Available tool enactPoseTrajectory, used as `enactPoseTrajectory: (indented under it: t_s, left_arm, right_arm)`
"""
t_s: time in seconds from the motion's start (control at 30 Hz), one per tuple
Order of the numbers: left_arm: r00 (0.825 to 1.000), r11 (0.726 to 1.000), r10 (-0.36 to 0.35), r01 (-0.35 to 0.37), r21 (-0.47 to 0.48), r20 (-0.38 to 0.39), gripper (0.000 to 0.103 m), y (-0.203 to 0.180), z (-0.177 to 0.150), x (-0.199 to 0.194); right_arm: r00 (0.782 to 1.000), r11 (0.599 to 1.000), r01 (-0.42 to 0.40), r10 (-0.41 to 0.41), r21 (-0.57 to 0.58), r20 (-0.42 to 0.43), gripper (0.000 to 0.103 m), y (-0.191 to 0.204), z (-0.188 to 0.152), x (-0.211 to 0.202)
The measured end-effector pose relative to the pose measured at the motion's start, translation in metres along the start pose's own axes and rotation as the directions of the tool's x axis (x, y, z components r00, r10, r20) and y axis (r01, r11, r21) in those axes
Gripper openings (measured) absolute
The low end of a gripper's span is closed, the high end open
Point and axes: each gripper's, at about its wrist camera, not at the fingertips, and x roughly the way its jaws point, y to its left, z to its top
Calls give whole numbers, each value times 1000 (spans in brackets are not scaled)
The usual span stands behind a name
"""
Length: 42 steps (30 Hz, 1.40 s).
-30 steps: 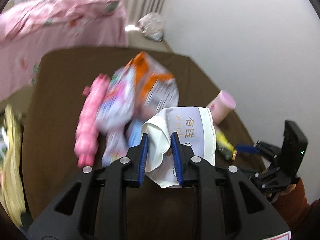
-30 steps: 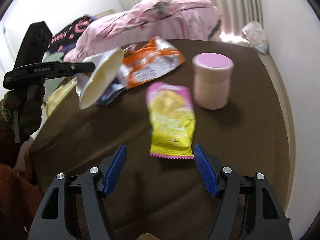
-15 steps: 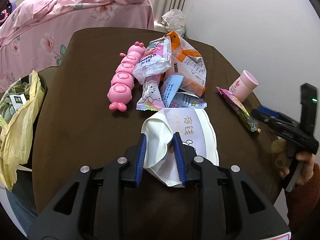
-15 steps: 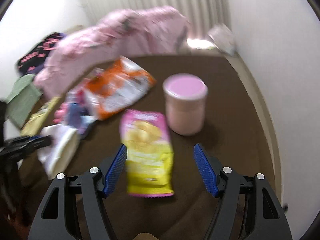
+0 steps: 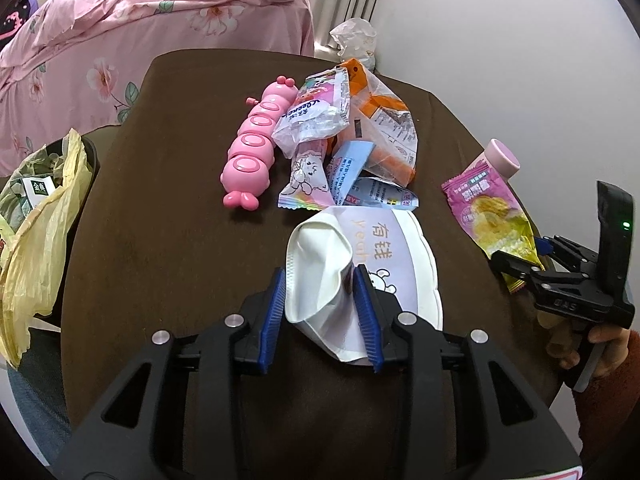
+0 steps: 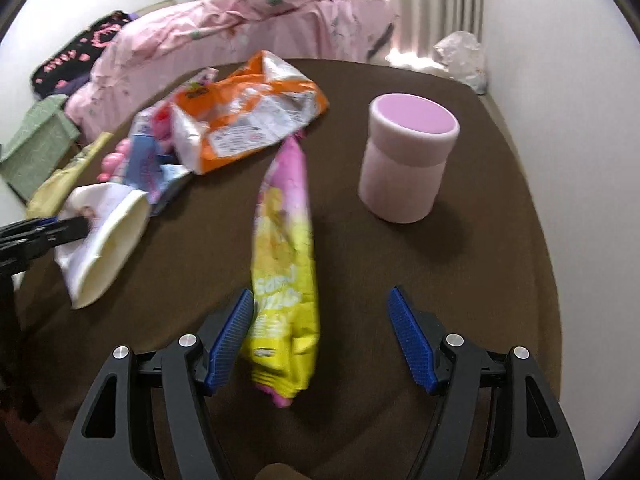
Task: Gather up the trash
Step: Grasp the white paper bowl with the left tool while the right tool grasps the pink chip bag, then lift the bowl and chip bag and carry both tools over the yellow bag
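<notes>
A crumpled white paper bag with purple print lies on the brown table. My left gripper straddles the bag's folded near edge; its jaws are opening and no longer squeeze it. The same bag shows at the left of the right wrist view, with the left gripper's fingers on it. A pink and yellow snack packet lies between the wide-open jaws of my right gripper, close to the left finger. In the left wrist view that packet sits at the table's right edge by the right gripper.
Several wrappers are heaped mid-table, among them an orange one, beside a pink caterpillar toy. A pink cup stands upright to the right of the packet. A bin lined with a yellow bag stands left of the table. A pink bed lies behind.
The left gripper came down with the white bag onto the table and its jaws widened. The right gripper moved in so that the snack packet now lies between its jaws.
</notes>
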Motion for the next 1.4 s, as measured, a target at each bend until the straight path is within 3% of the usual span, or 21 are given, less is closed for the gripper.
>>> enactPoseTrajectory:
  t_s: [0.17, 0.3, 0.37, 0.47, 0.53, 0.7, 1.07, 1.2, 1.4]
  left_arm:
    - [1000, 1000, -14, 14, -5, 8, 34, 1, 0, -2]
    - [1000, 1000, -13, 13, -9, 1, 34, 1, -1, -1]
    - [1000, 1000, -13, 13, -8, -1, 35, 1, -2, -1]
    - [1000, 1000, -10, 10, -11, -2, 36, 1, -2, -1]
    - [1000, 1000, -10, 10, -11, 0, 36, 1, -2, -1]
    - [1000, 1000, -12, 12, -10, -1, 36, 1, -2, -2]
    - [1000, 999, 4, -3, -41, 4, 42, 5, -2, -6]
    - [999, 997, -34, 35, -74, 15, 24, 11, -1, -6]
    - [990, 999, -2, 8, -43, 140, 23, 9, 7, -44]
  right_arm:
    - [993, 997, -60, 54, 57, 107, 66, -8, 5, -20]
    - [996, 988, -43, 31, 149, 85, 56, -25, 8, -8]
    - [998, 982, -48, 39, 183, 54, 56, -31, 8, 2]
    - [1000, 991, 3, -6, 130, 18, 53, -21, 8, 9]
    - [999, 997, 39, -40, 64, 8, 34, -10, 7, 9]
    - [998, 998, 3, -7, 65, 64, 11, -8, 3, -7]
    - [986, 999, -37, 40, -24, 164, 9, 16, 5, -55]
    - [979, 999, -42, 48, -32, 198, 9, 22, 11, -64]
    - [966, 996, -48, 64, -71, 250, 9, 39, 22, -82]
